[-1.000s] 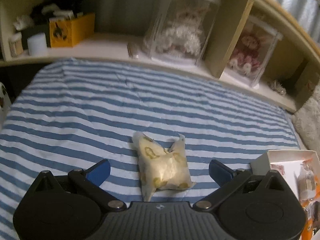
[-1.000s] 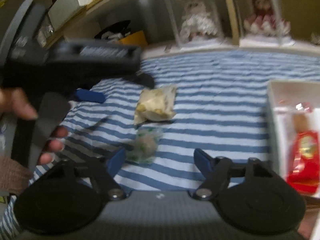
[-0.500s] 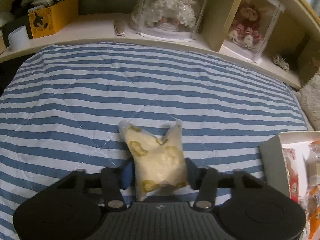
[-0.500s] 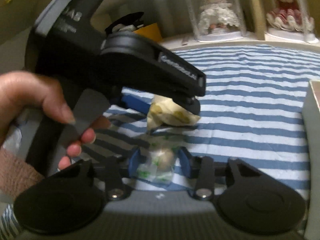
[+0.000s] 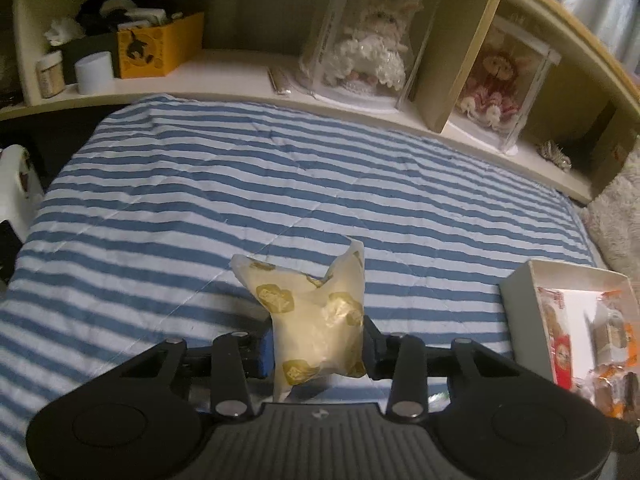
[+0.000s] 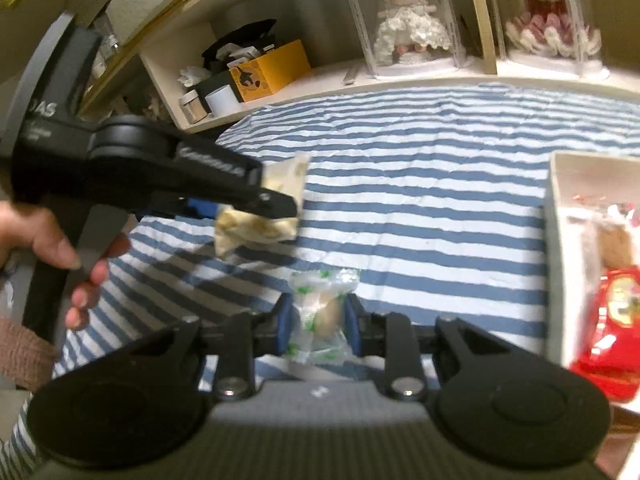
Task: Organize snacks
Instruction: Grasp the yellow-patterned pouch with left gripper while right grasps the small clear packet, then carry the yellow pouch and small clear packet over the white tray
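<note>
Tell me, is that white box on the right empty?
No. The white box already holds snacks: a red packet and a clear-wrapped brown treat lie inside; the left view shows orange wrappers too.

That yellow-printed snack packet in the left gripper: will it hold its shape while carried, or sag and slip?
The yellow-printed packet looks puffy and crinkled, so probably light and soft rather than stiff. The left gripper pinches its lower part, and in the right wrist view the free end hangs below the fingers, so some flopping is likely. Its glossy film may be slippery.
</note>
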Demonstrator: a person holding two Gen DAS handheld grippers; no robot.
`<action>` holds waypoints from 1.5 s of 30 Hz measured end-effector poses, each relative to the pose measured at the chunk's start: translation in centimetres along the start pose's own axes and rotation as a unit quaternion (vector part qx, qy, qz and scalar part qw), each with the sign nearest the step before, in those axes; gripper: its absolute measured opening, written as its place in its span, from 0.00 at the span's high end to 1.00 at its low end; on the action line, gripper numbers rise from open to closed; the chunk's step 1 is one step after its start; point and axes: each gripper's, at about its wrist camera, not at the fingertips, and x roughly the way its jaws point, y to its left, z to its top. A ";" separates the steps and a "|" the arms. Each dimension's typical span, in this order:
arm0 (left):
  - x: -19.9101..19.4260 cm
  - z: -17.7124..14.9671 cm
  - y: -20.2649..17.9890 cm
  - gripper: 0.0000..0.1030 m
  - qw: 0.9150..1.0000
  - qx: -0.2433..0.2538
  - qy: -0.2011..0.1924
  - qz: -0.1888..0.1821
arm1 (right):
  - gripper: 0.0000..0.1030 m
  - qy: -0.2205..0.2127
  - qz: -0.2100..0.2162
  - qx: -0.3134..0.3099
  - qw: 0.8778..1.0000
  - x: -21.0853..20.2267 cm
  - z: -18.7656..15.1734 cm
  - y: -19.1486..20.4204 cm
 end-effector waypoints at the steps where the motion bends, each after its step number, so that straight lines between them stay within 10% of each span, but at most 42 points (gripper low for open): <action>1: -0.7 -0.2 -0.1 0.59 1.000 -0.001 -0.005 -0.001 | 0.69 -0.001 -0.002 -0.003 1.000 -0.6 0.0 0.1; 23: -11.0 -2.8 -6.6 0.59 0.994 0.047 -0.090 -0.045 | 0.69 -0.084 -0.032 0.009 0.996 -14.1 0.6 -3.8; 45: -7.4 -4.1 -18.5 0.59 0.986 0.086 -0.069 -0.129 | 0.69 -0.120 -0.113 0.079 0.983 -19.9 -2.5 -12.8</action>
